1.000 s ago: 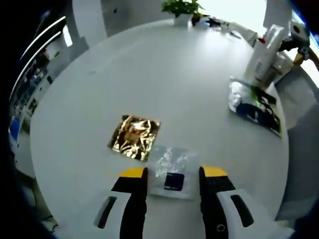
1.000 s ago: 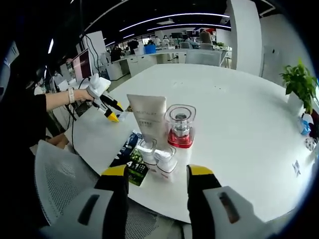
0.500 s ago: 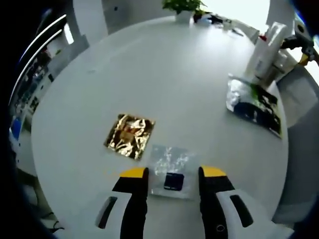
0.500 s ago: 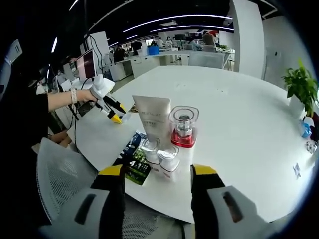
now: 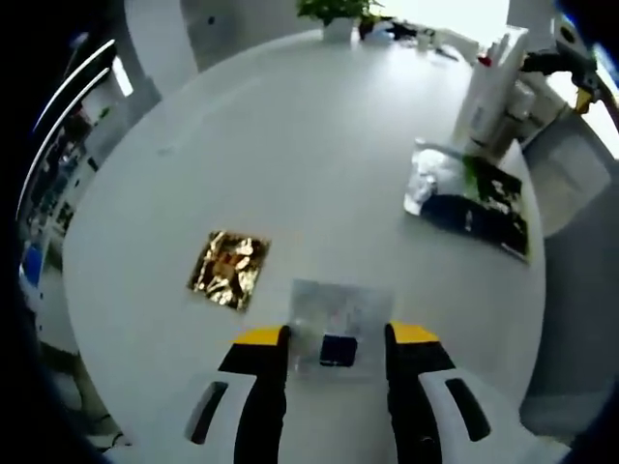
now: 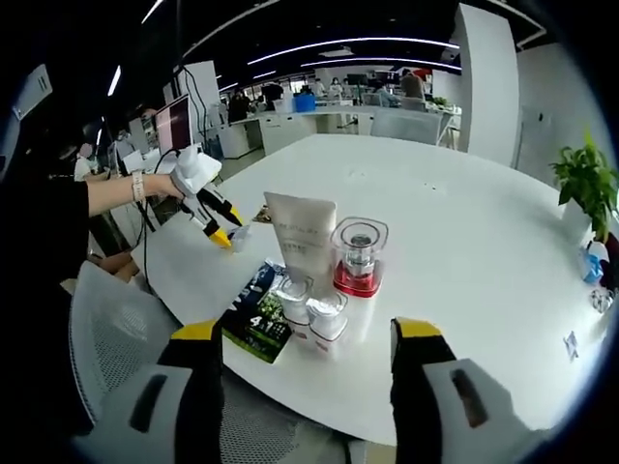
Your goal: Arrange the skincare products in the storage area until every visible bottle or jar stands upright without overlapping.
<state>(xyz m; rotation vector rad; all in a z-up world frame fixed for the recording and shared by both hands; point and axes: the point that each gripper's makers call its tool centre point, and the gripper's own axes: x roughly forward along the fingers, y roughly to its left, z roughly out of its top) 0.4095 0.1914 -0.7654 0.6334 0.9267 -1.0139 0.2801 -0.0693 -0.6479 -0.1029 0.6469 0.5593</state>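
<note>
Left tool (image 5: pixel 336 335): jaws apart, set astride a flat silvery sachet (image 5: pixel 334 319) with a dark patch at its near end, lying on the white worktop (image 5: pixel 319 155). I judge the step in hand is picking up this sachet. It lies flat and thin, so I should tip the jaws low until one yellow tip slides under an edge, then close gently; a foil pack will likely slip or crumple if squeezed hard. Whether the tips already touch the worktop I cannot tell

Just beyond and to one side lies a gold foil sachet (image 5: pixel 227 269), apart from the silver one, also flat

Farther across the worktop, a dark printed pack (image 5: pixel 474 198) lies flat with crinkled silver foil at one end

Right tool (image 6: pixel 308 333): jaws apart, holding nothing, hovering off the worktop edge before the cluster. Nearest are two small clear-capped bottles (image 6: pixel 311 311), upright, side by side, just beside the dark pack. Behind them stands a white tube (image 6: pixel 304 232) and a clear jar with a red base (image 6: pixel 359 253), both upright, close together. I should keep this tool back so it does not knock them

Beyond, a potted plant (image 6: pixel 584 179) stands at the far edge
</note>
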